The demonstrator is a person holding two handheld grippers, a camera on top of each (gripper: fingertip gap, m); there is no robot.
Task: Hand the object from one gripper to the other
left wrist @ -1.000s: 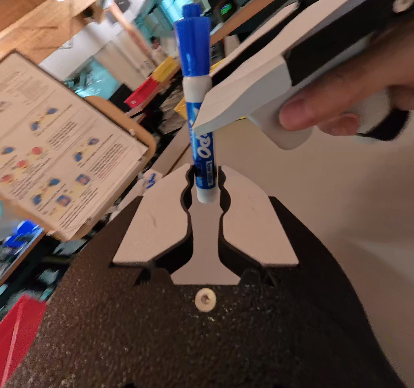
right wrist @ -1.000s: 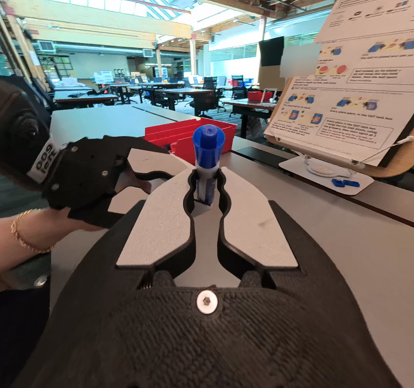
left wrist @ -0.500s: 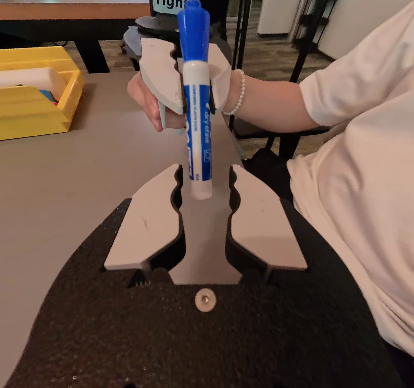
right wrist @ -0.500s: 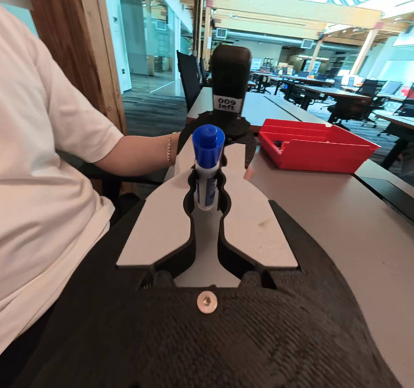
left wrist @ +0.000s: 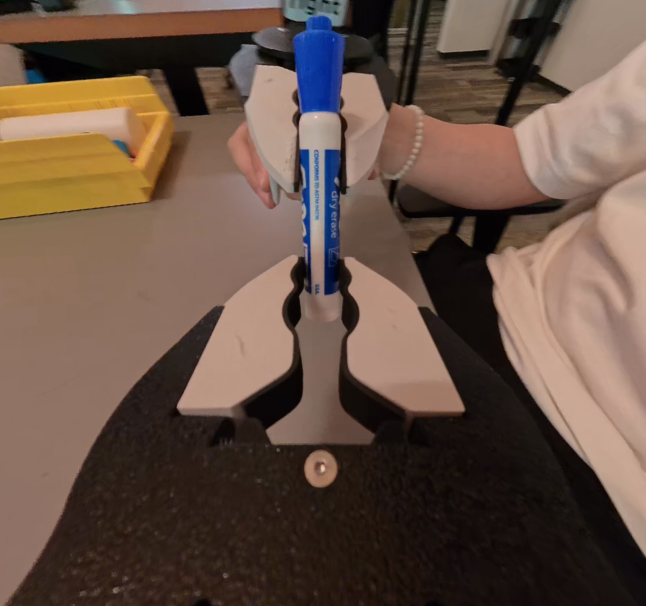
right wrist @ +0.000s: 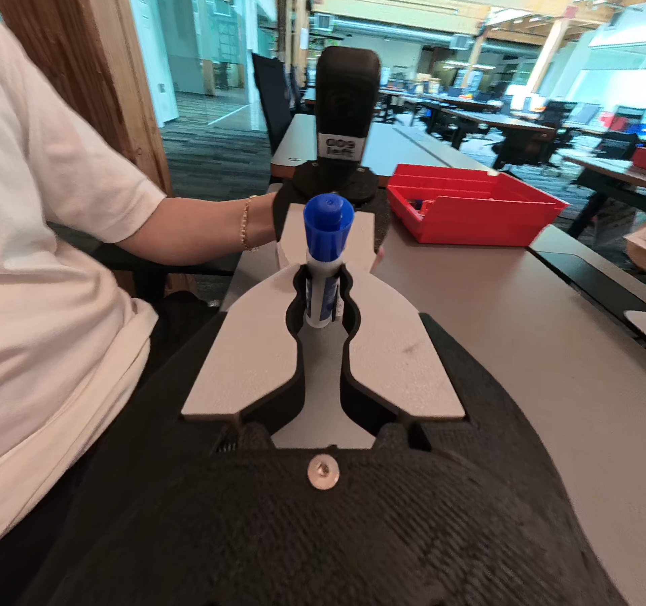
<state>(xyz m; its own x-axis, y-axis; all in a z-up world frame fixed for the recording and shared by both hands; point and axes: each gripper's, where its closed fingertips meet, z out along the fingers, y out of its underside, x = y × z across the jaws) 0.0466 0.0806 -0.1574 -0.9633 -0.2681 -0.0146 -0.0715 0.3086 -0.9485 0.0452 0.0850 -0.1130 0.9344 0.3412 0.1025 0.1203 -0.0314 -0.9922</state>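
A blue-capped dry erase marker (left wrist: 320, 176) stands upright, cap up, between both grippers above the grey table (left wrist: 105, 292). My left gripper (left wrist: 321, 274) is shut on its lower white end. My right gripper (left wrist: 320, 183) faces me and is shut on the barrel just below the cap. In the right wrist view my right gripper (right wrist: 323, 274) clamps the marker (right wrist: 327, 236). The left gripper's fingers (right wrist: 361, 239) show just behind it, partly hidden. A hand holds each gripper.
A yellow bin (left wrist: 70, 155) with a white block stands on the table at the left of the left wrist view. A red bin (right wrist: 472, 211) stands on the table (right wrist: 489, 309) beyond the grippers. The person's white shirt (left wrist: 576, 274) is close by. The tips of both grippers are at nearly the same place.
One second ago both grippers held the marker. Half a second ago my left jaws stood open around its lower end. Now they have closed on it. The right gripper kept its hold.
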